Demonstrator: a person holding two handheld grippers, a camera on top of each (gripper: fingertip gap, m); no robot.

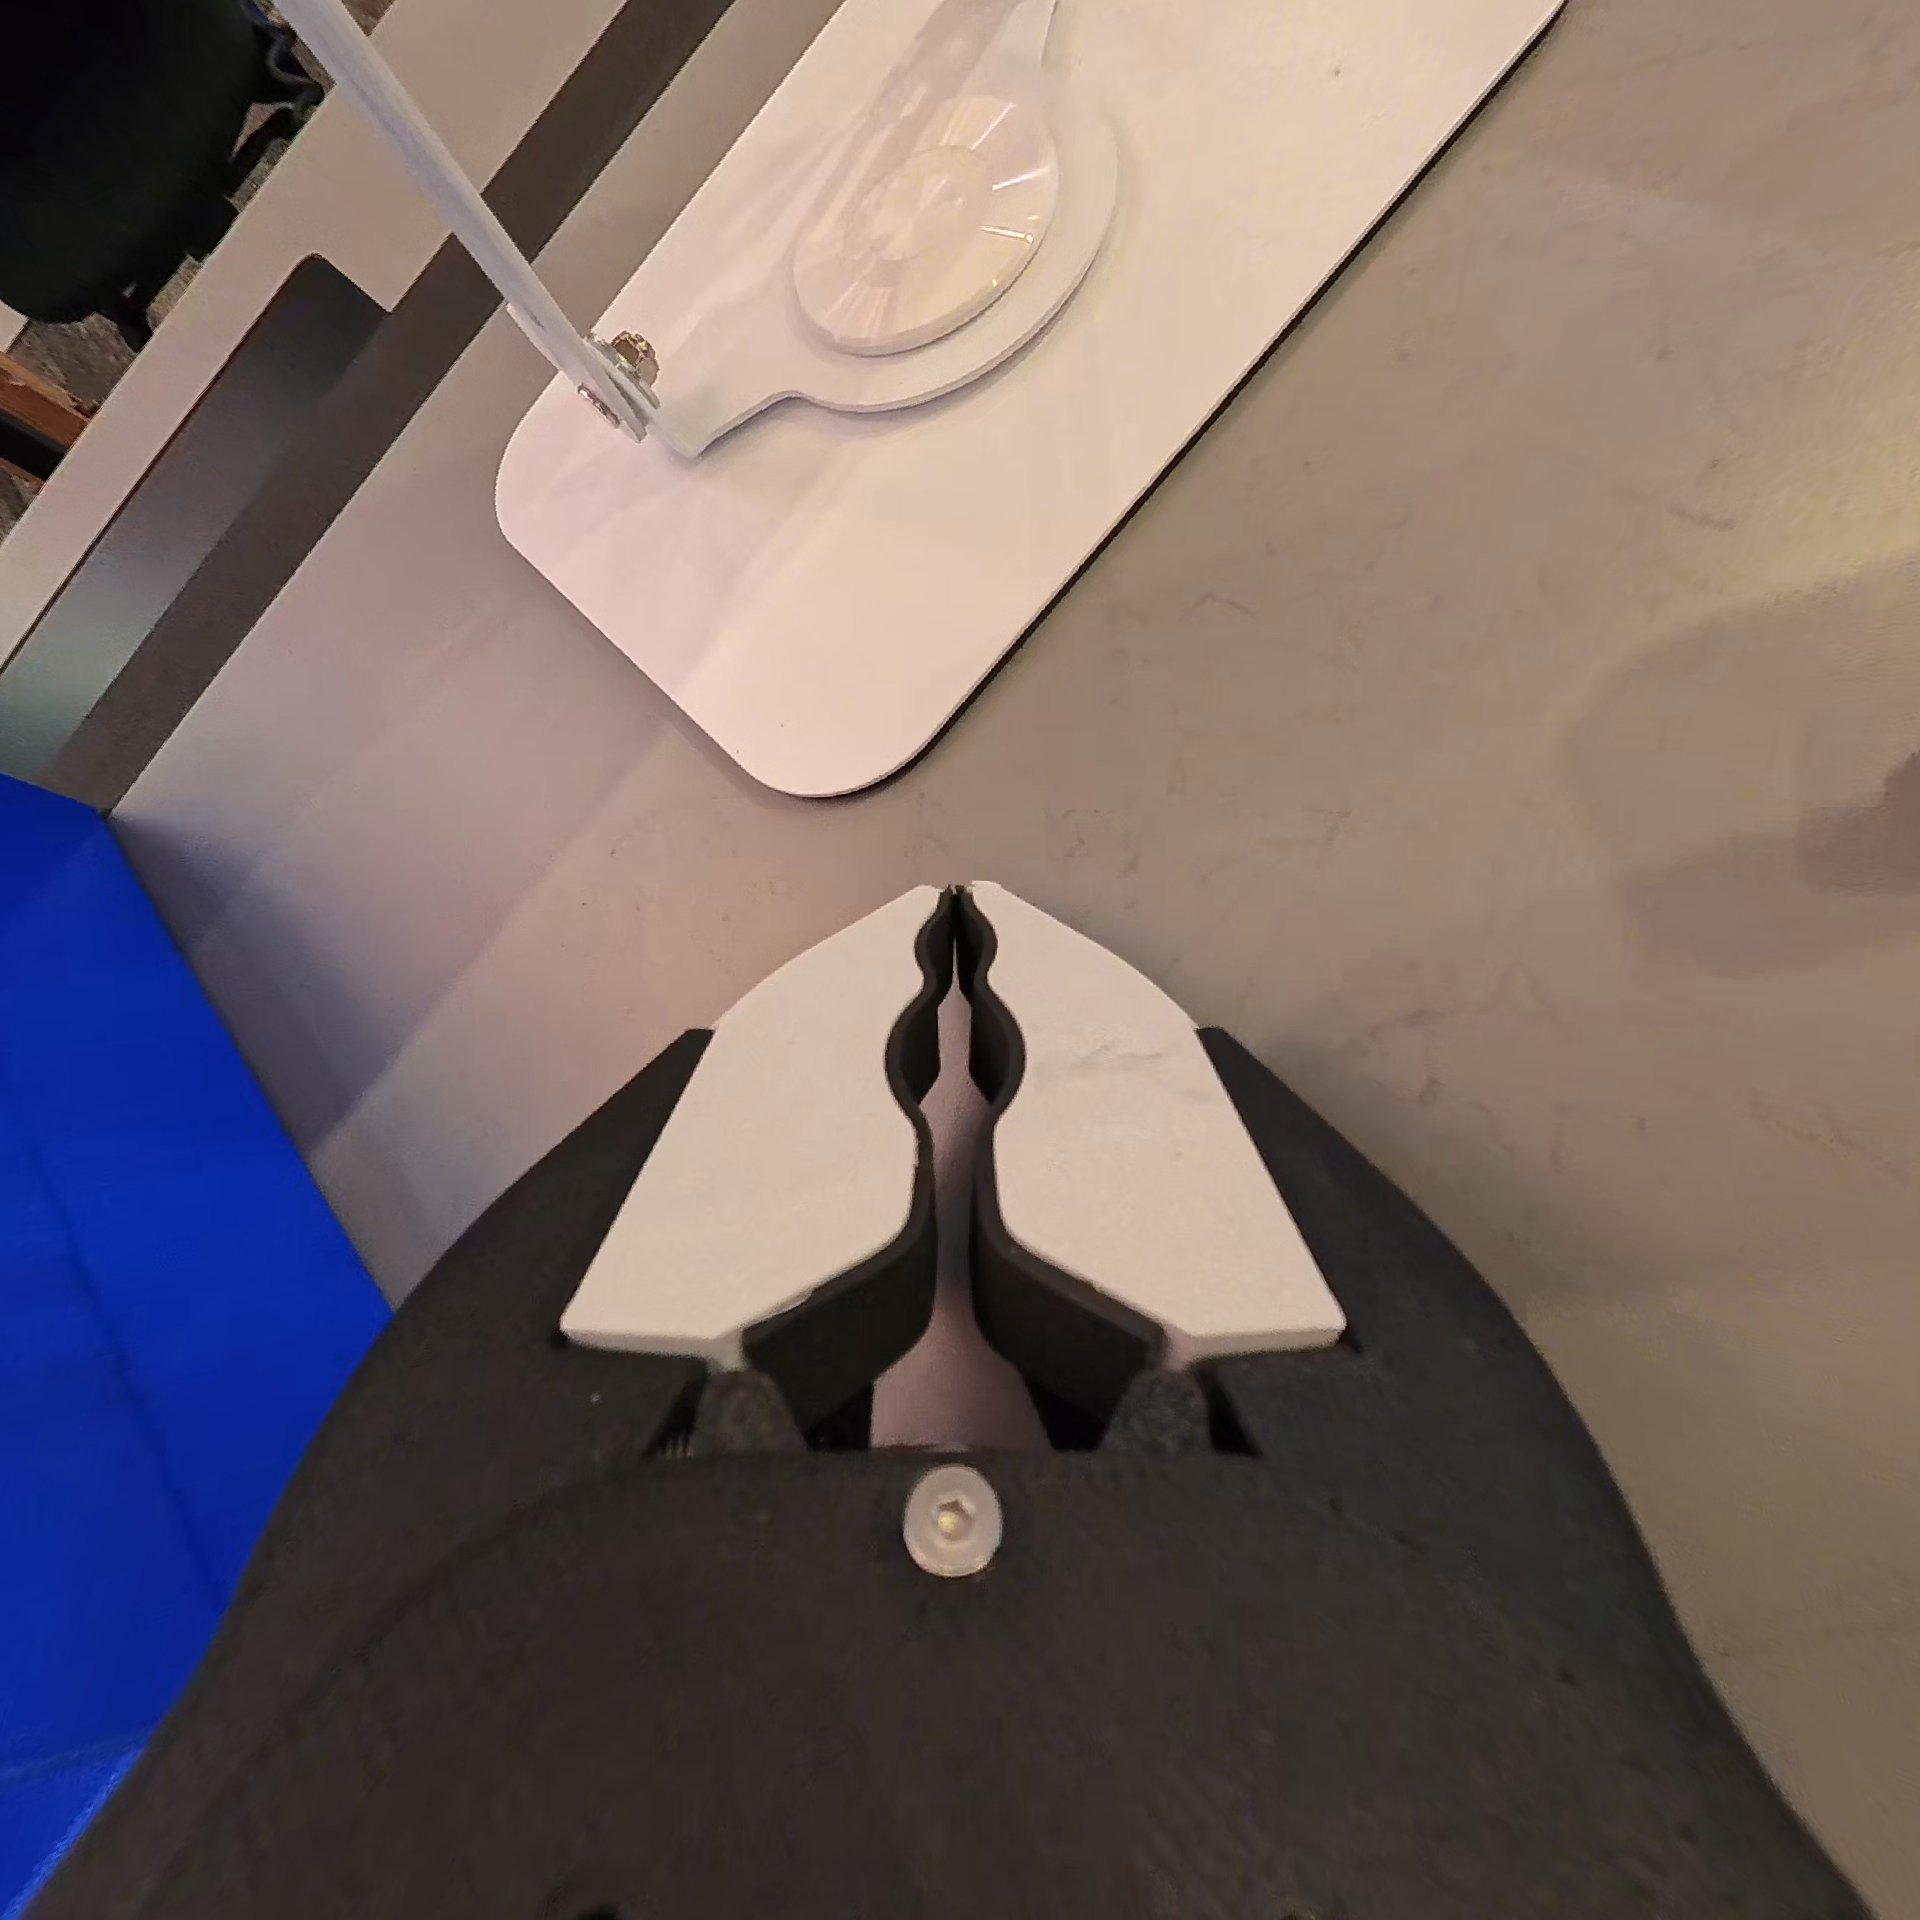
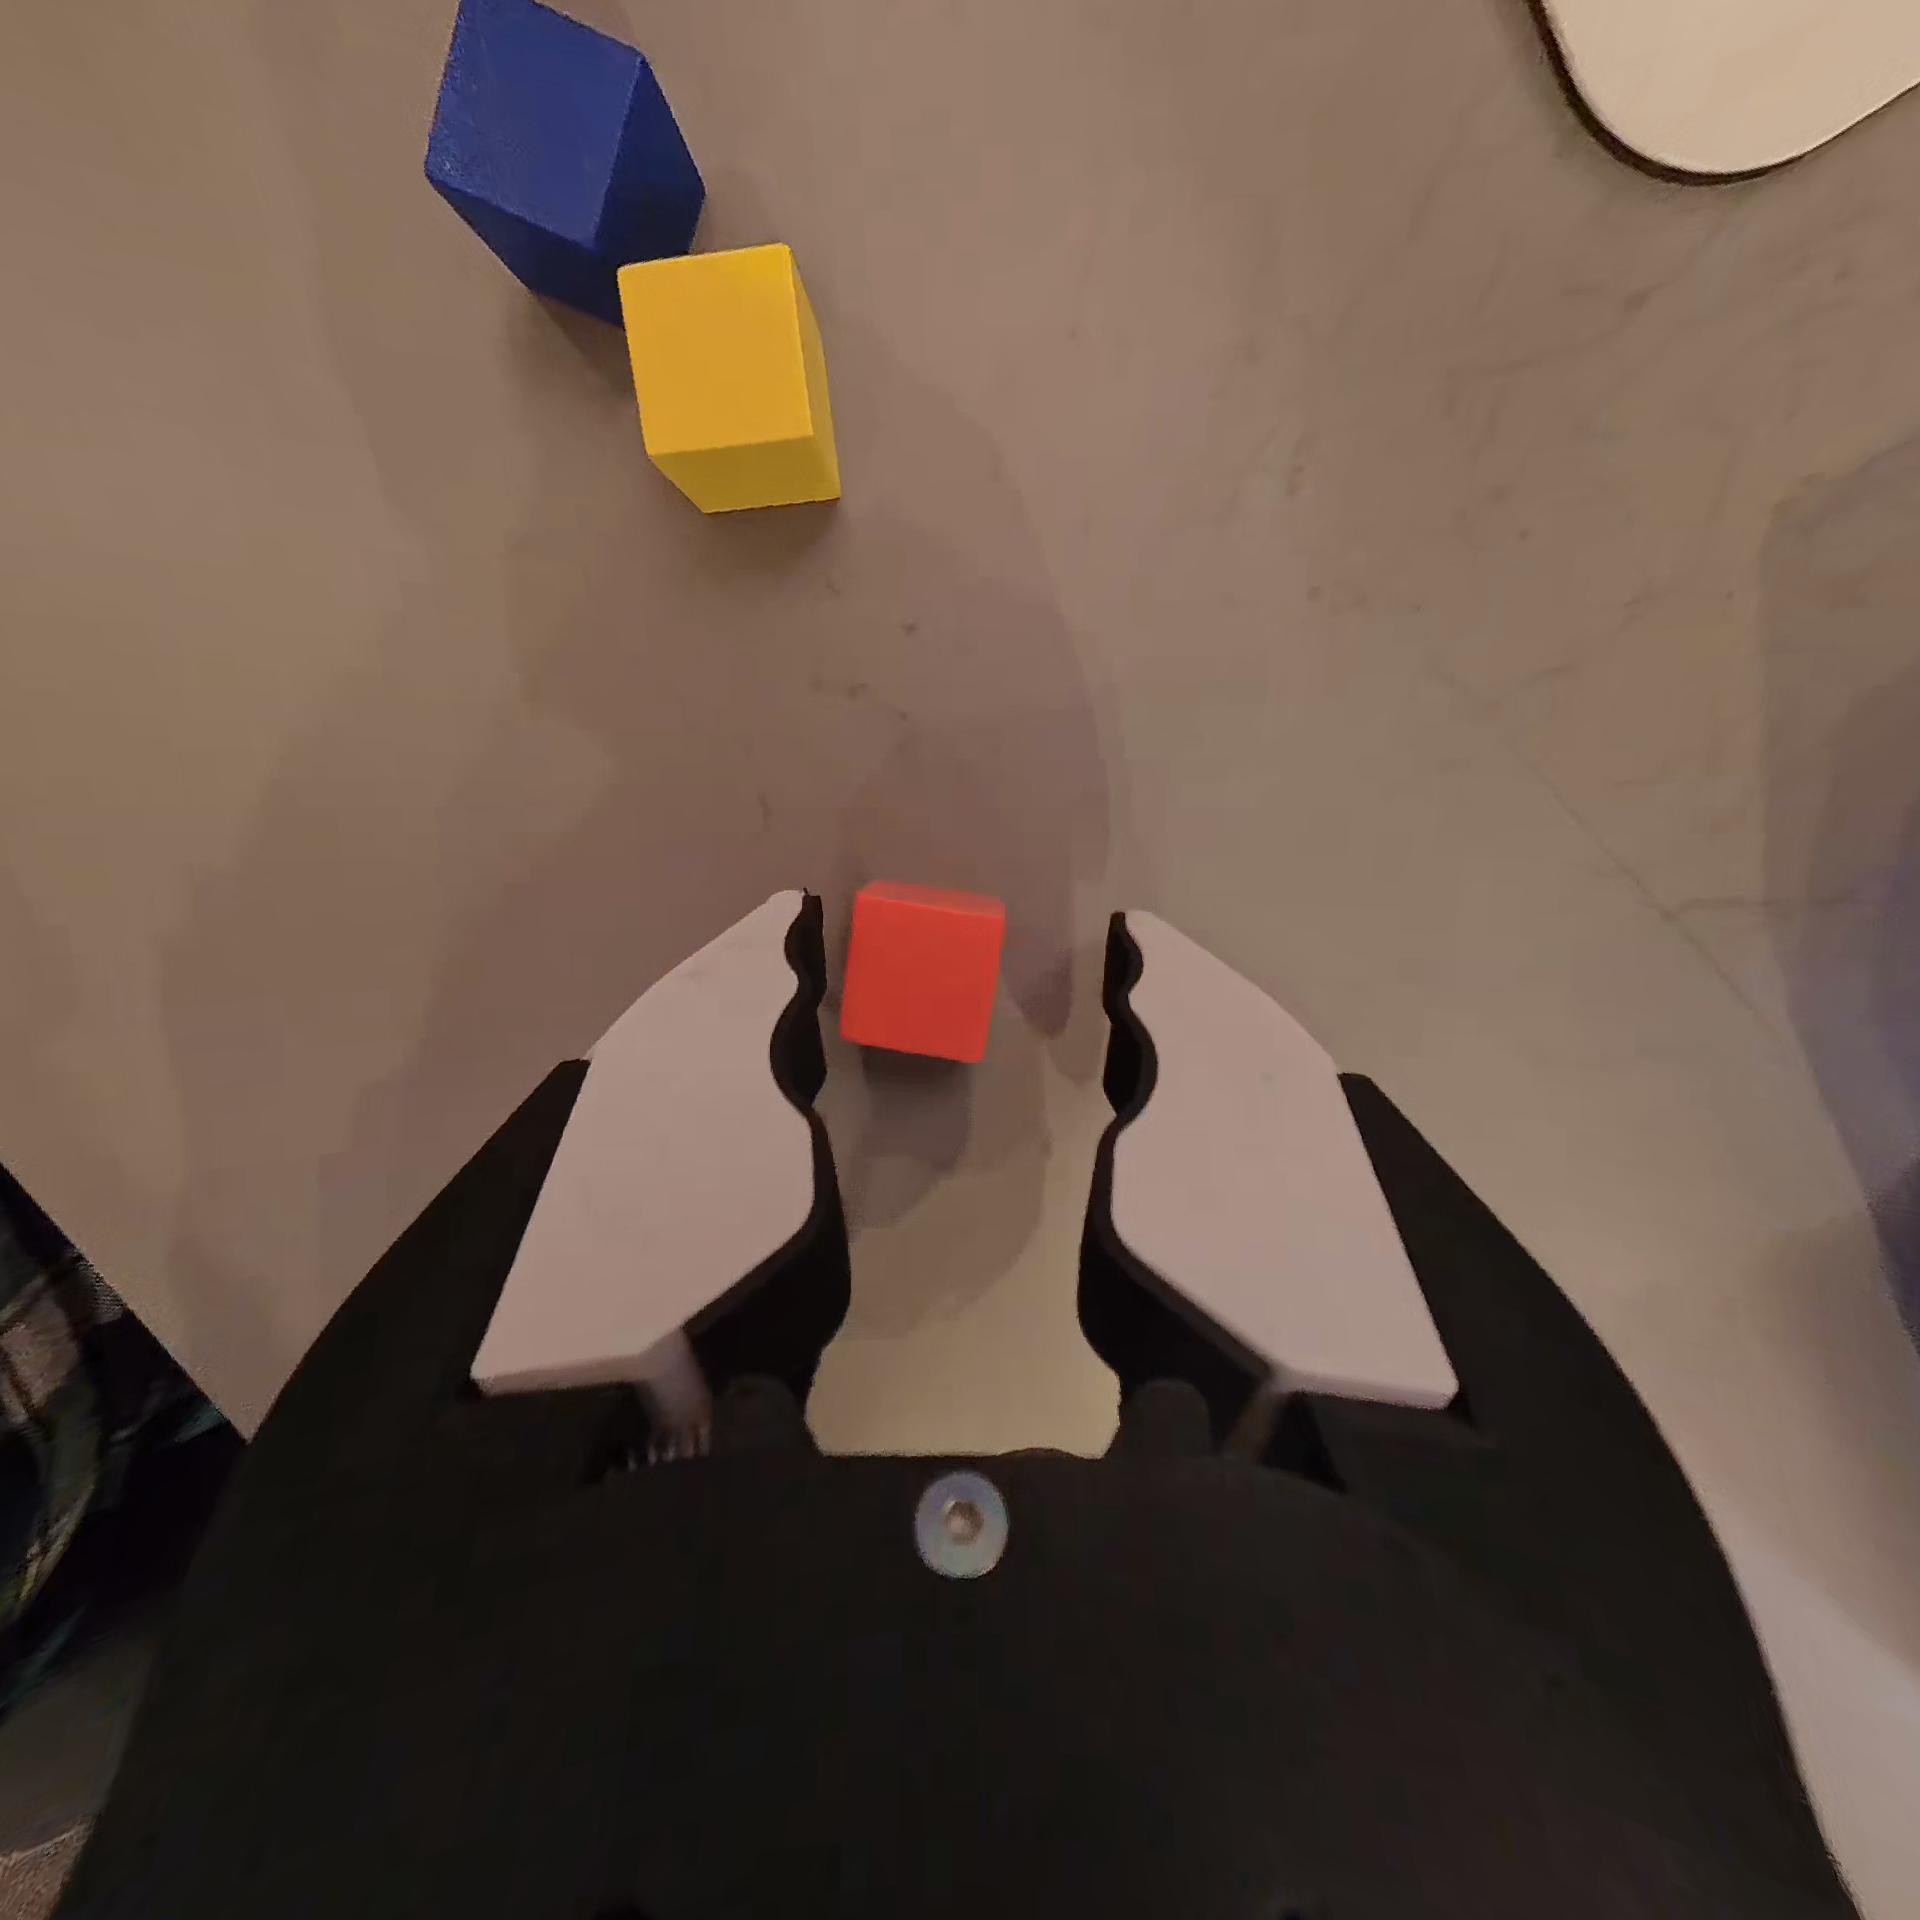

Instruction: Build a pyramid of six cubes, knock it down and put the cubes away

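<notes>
right gripper [image 2: 961, 914] jaws wide, red cube [image 2: 920, 971] between pads, gap both sides, not gripped. left gripper [image 1: 956, 894] jaws closed, nothing held. yellow cube [image 2: 727, 374] touching blue cube [image 2: 556, 145].

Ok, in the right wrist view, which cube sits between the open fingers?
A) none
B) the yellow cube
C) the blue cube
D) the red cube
D: the red cube rests on the table between the right gripper's spread fingers with a gap at each side; the yellow cube and the blue cube lie farther ahead.

Looks like an office or lab: a smooth grey table [image 1: 1455, 727], a white lamp base [image 1: 831, 582], carpeted floor [image 2: 62, 1455] below.
</notes>
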